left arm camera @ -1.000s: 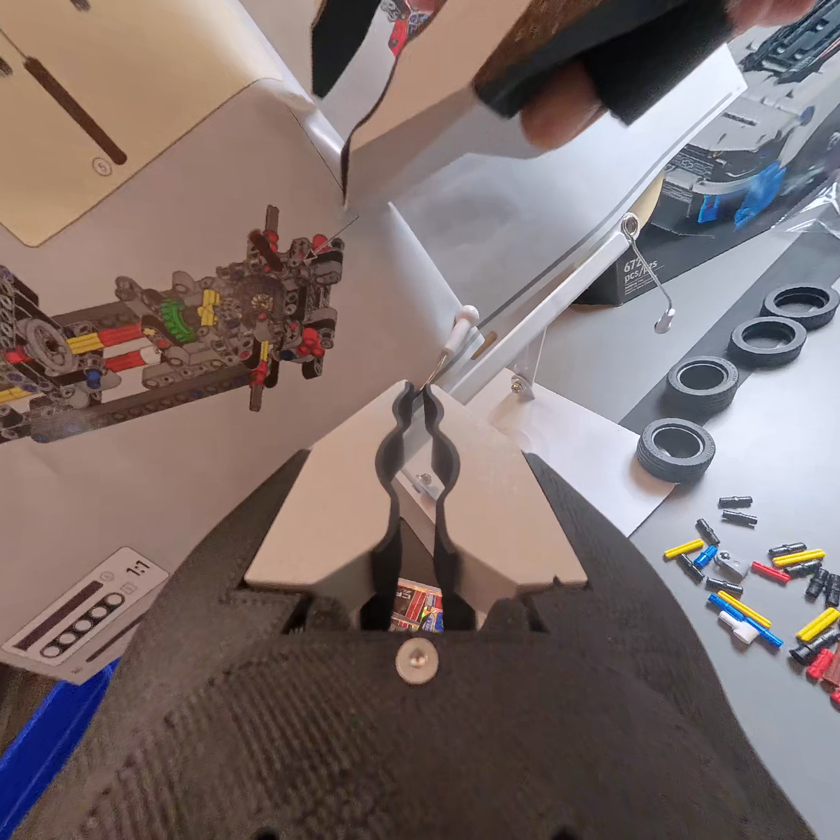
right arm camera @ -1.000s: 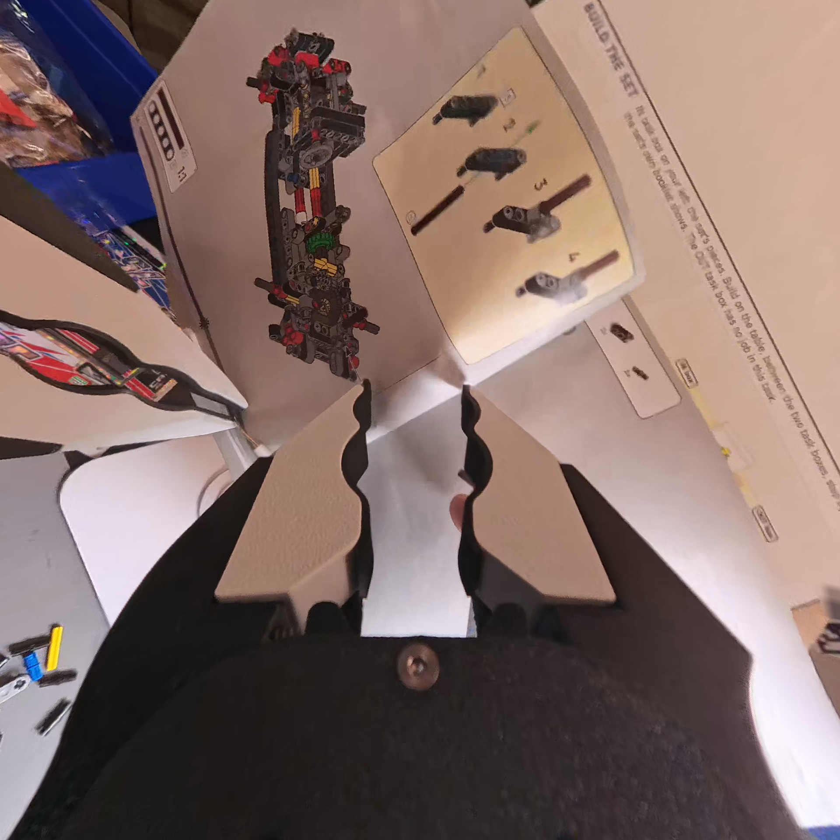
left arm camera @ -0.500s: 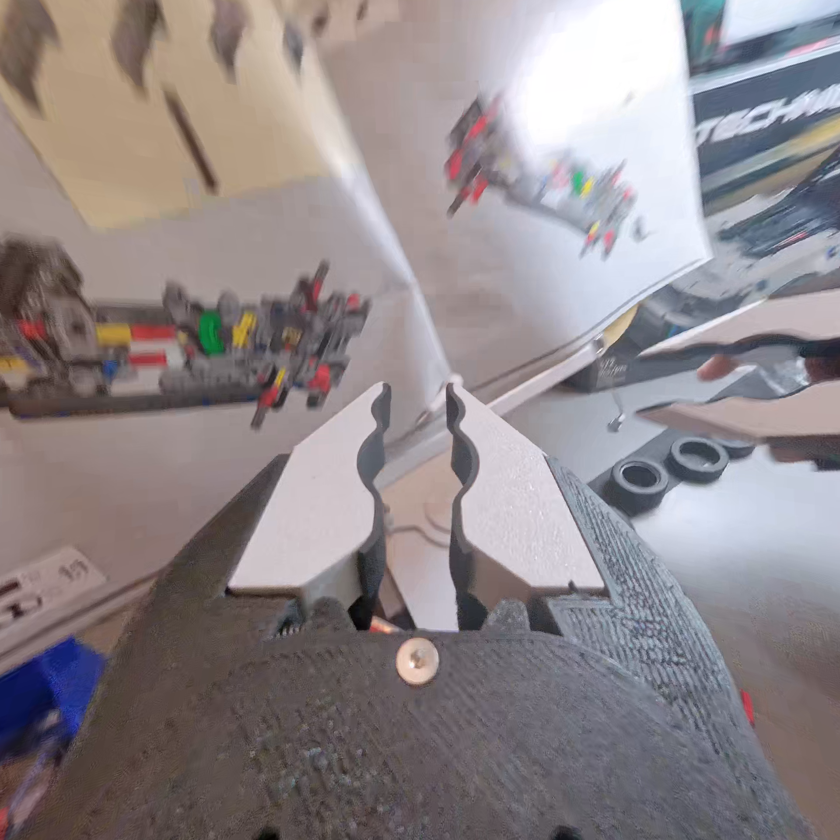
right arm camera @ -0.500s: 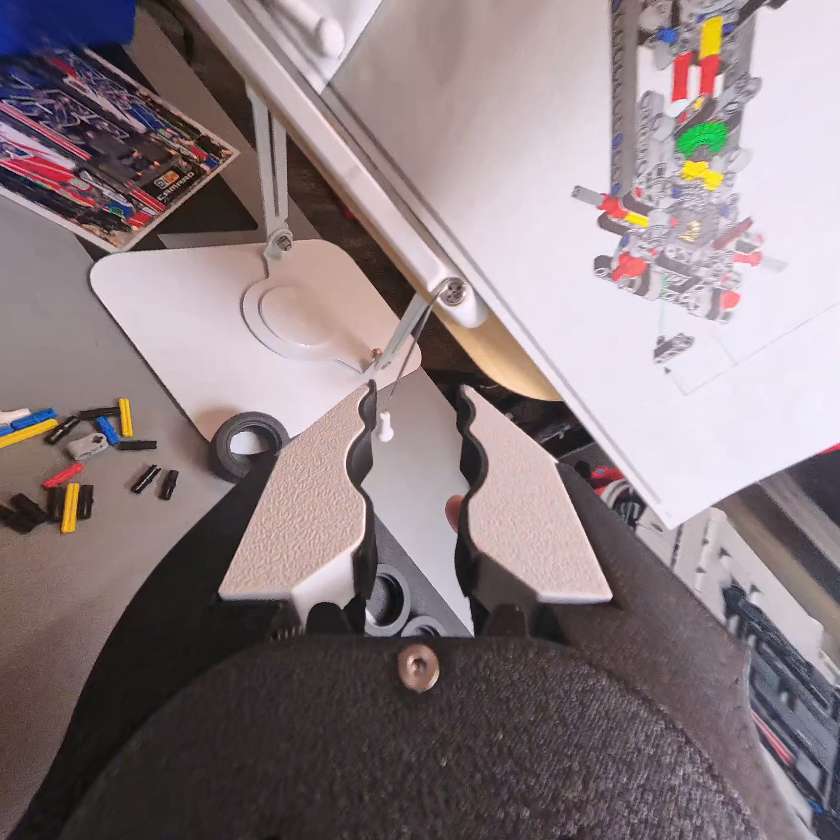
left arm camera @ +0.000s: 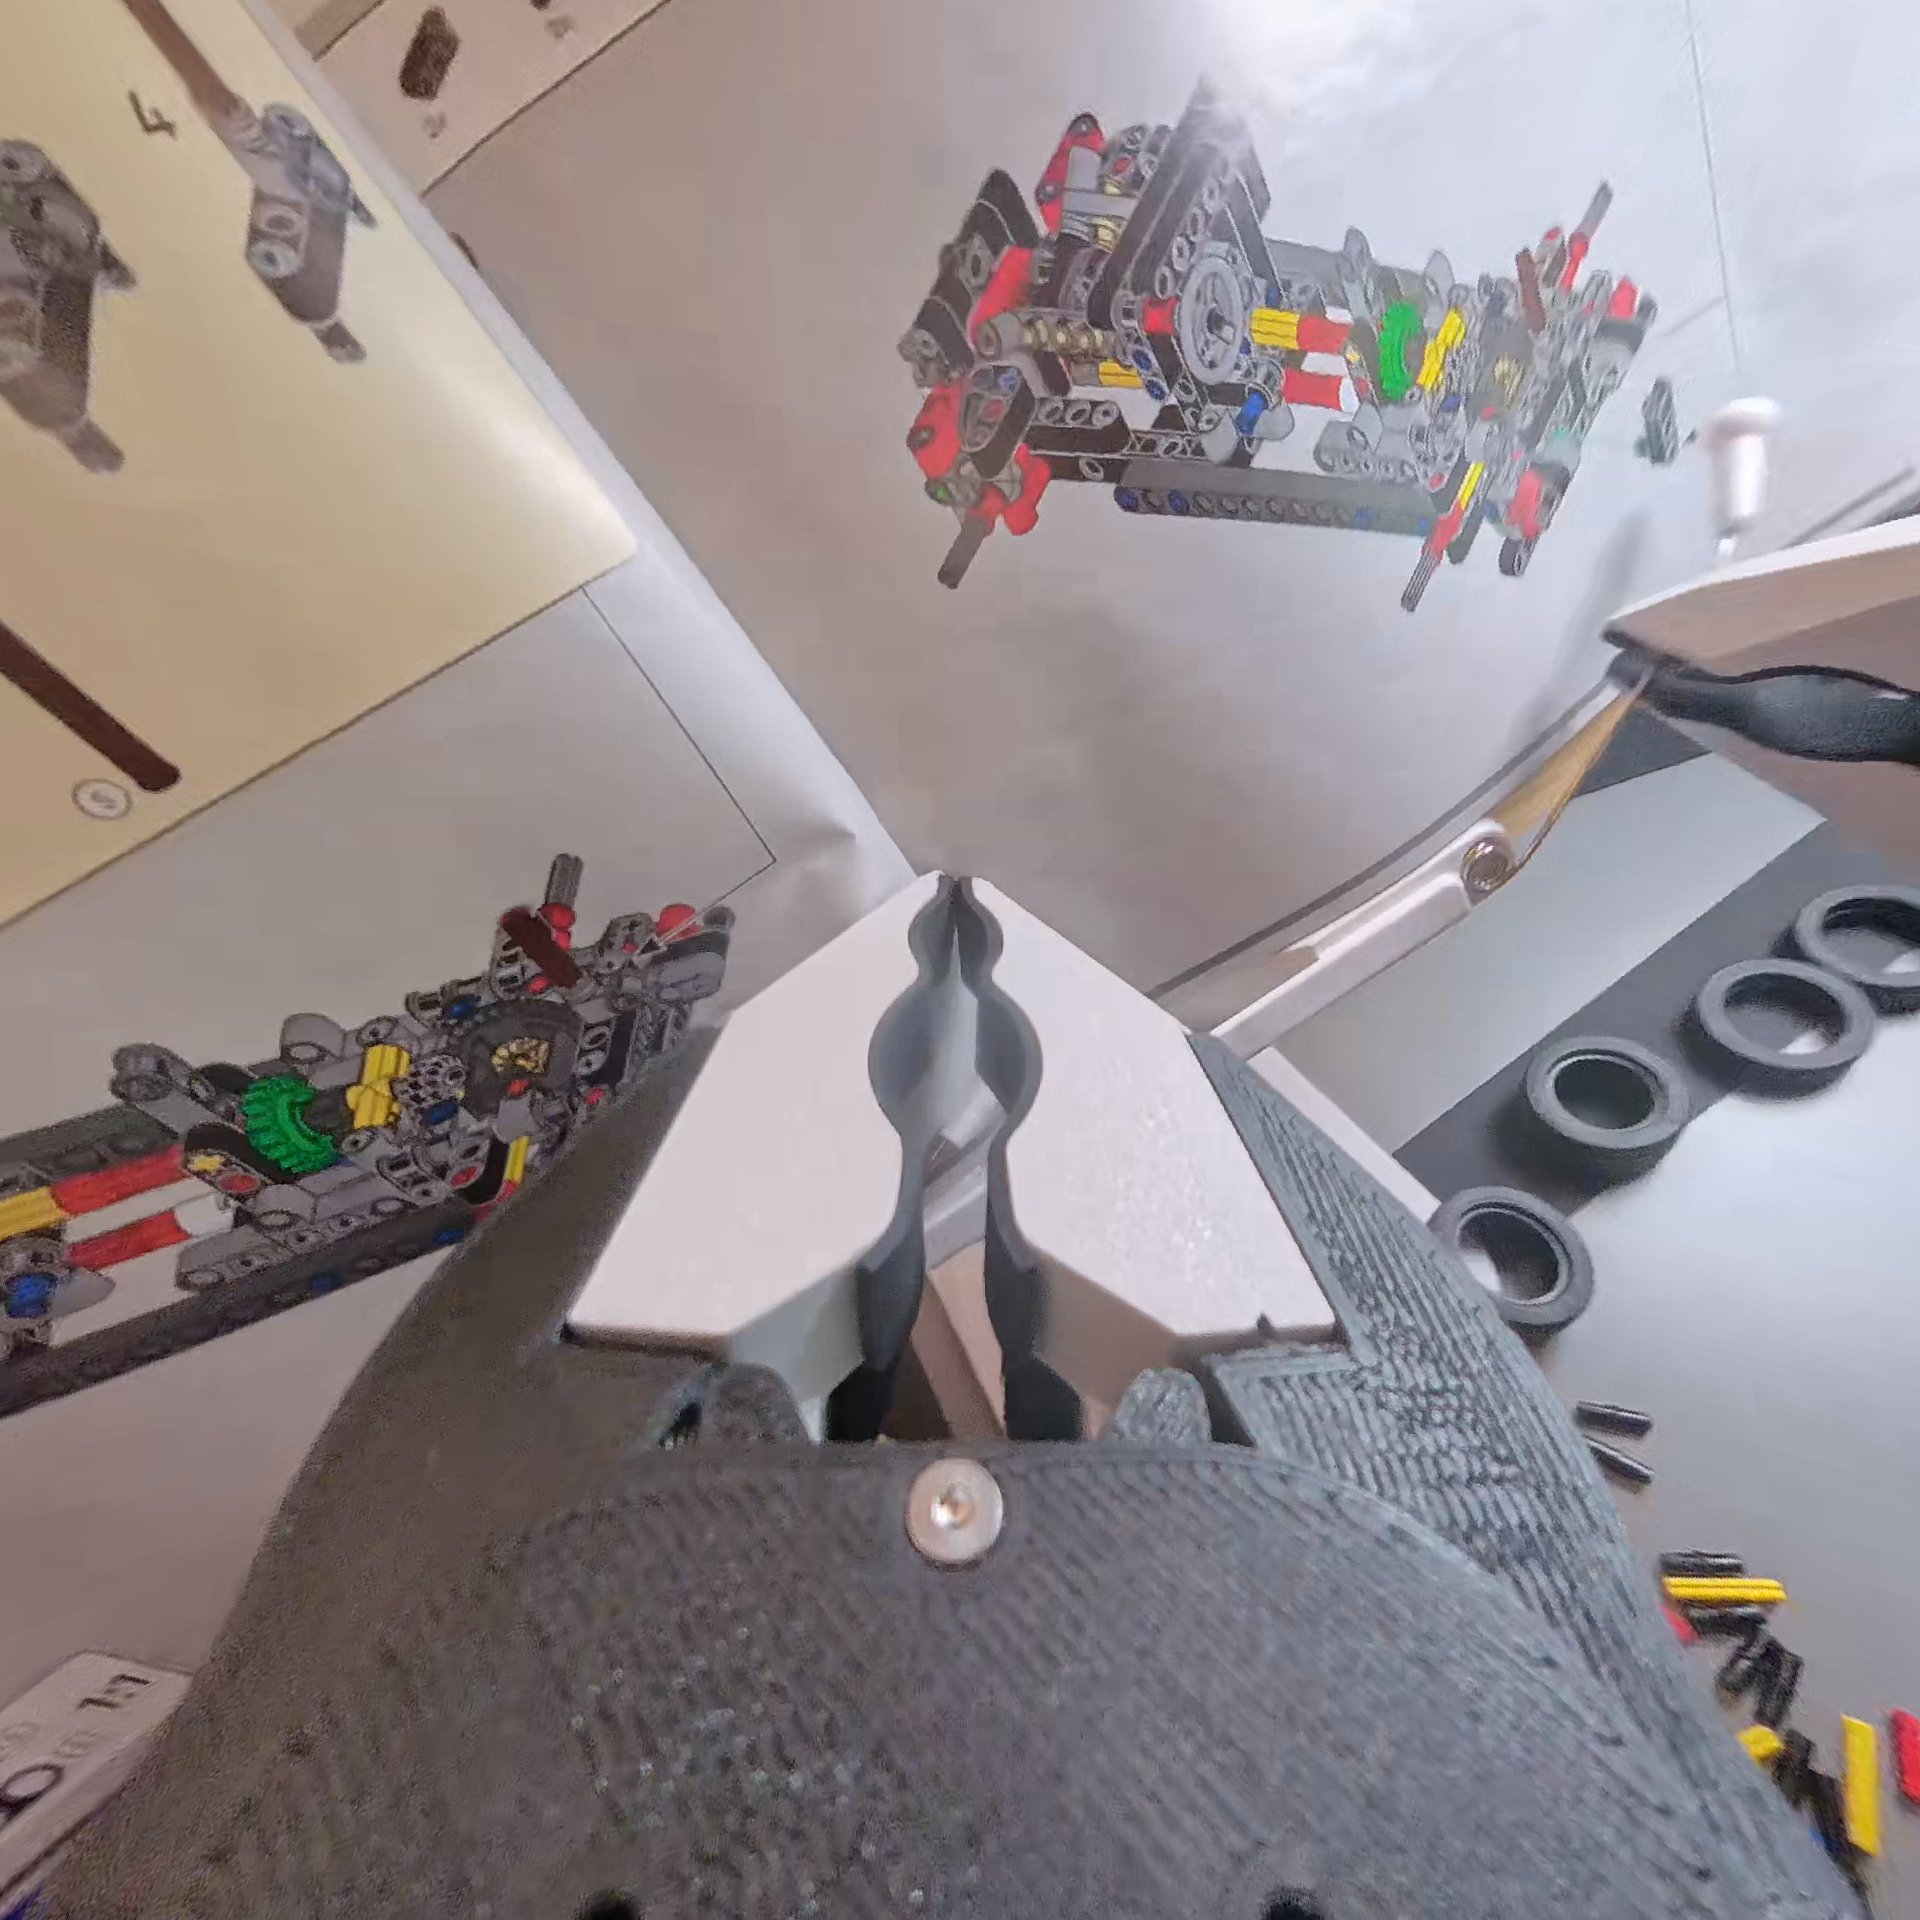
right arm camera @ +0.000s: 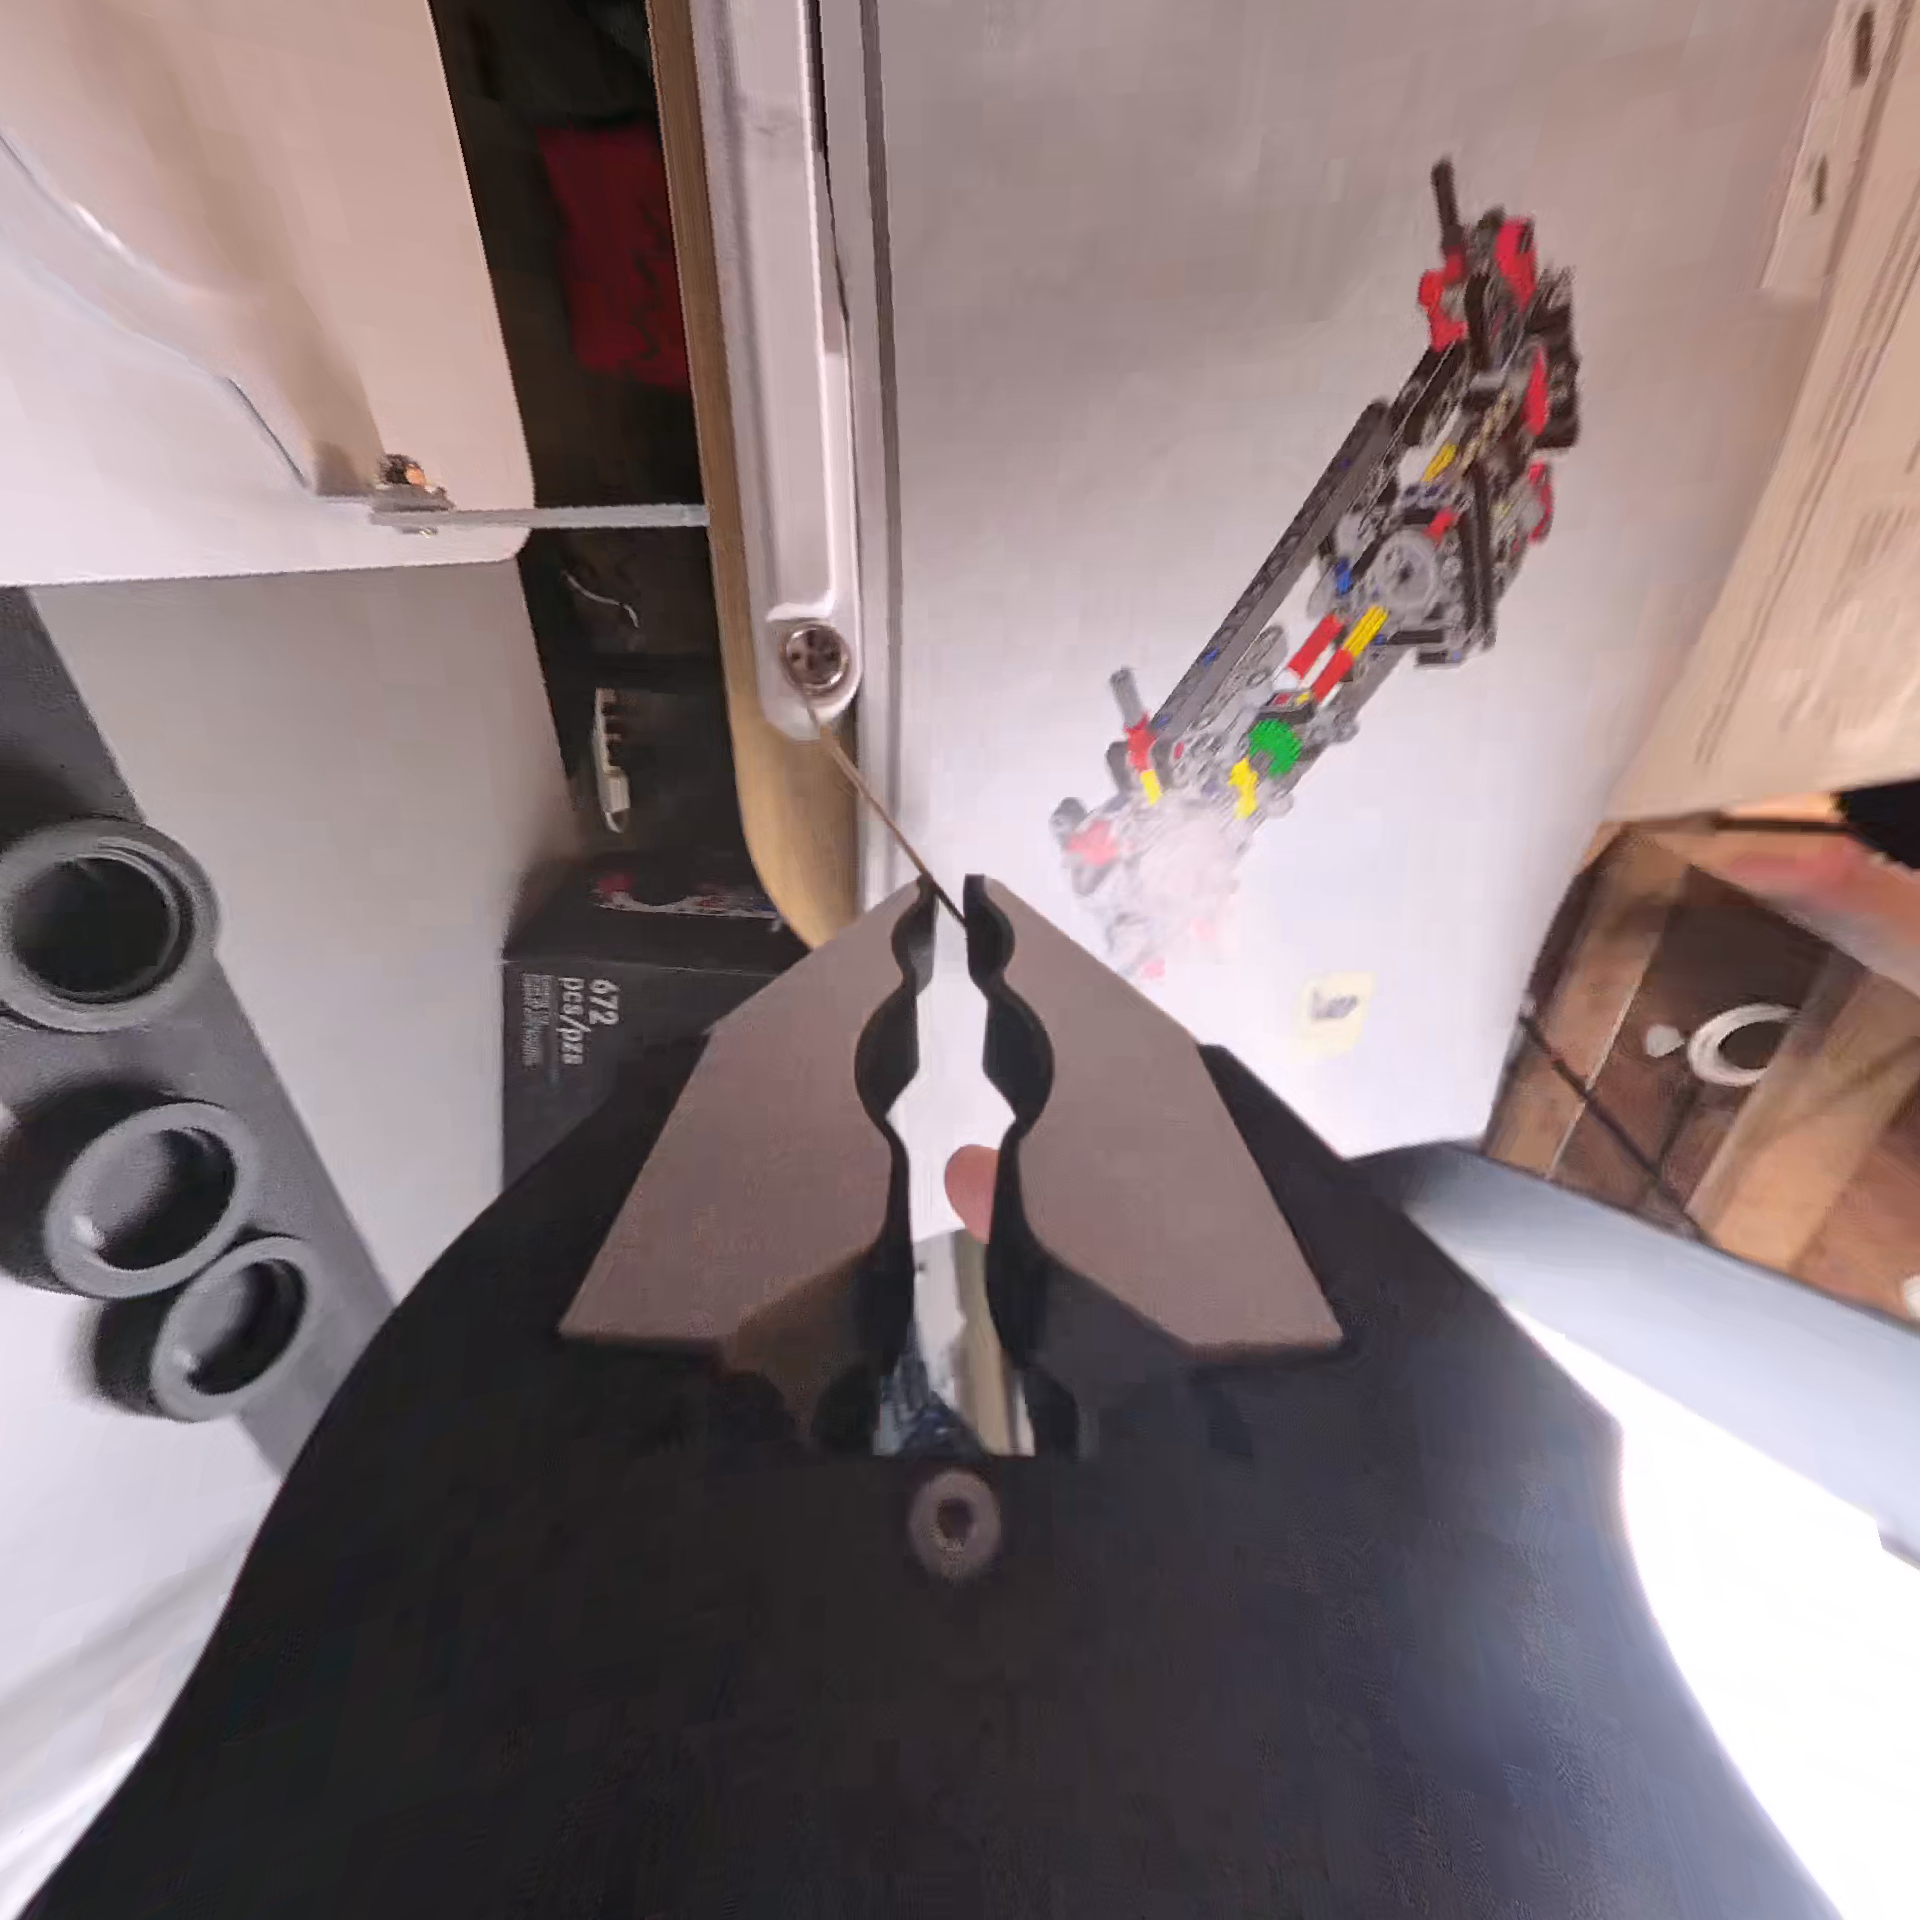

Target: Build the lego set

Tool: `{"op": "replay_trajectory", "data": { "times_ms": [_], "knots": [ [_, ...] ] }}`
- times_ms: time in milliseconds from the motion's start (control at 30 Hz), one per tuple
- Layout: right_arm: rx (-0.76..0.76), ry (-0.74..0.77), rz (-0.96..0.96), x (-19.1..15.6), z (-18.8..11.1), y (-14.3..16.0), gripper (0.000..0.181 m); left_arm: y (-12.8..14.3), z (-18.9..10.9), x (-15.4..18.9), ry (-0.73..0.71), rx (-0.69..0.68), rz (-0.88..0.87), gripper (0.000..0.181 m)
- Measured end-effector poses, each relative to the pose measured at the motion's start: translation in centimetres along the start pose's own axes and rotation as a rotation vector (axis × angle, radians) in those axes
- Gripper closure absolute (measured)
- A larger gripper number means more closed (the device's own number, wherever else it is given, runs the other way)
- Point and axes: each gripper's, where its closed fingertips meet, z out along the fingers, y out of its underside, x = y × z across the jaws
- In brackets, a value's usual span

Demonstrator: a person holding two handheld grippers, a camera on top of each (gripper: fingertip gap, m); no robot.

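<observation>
While the left tongs (left arm camera: 956, 891) are seen with tips pressed together at the lower edge of the instruction booklet (left arm camera: 1039, 675), whether paper is pinched cannot be told. Black tyres (left arm camera: 1605, 1103) and loose coloured pins (left arm camera: 1725, 1590) are spread on the table to their right. The right tongs (right arm camera: 948, 896) are narrowed onto a thin wire page-holder arm (right arm camera: 878, 805) of the white book stand (right arm camera: 774, 436), just ahead. Tyres (right arm camera: 145, 1195) and a black set box (right arm camera: 623, 1008) are found to their left.

The left gripper (left arm camera: 956, 896), tips pinched together, touches the open manual (left arm camera: 831, 644); tyres (left arm camera: 1605, 1101) lie right.
</observation>
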Motion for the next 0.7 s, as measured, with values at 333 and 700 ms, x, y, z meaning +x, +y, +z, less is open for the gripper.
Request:
{"op": "replay_trajectory", "data": {
  "times_ms": [333, 700],
  "knots": [
    [0.065, -0.013, 0.02, 0.5, 0.7, -0.4, 0.175, 2.5, -2.8, -7.5, -0.033, 0.144, -0.421, 0.181],
    [0.037, -0.019, 0.128, -0.1, 0.6, 0.1, 0.176, 5.9, -2.9, -9.7, 0.013, 0.139, -0.583, 0.181]
  ]
}}
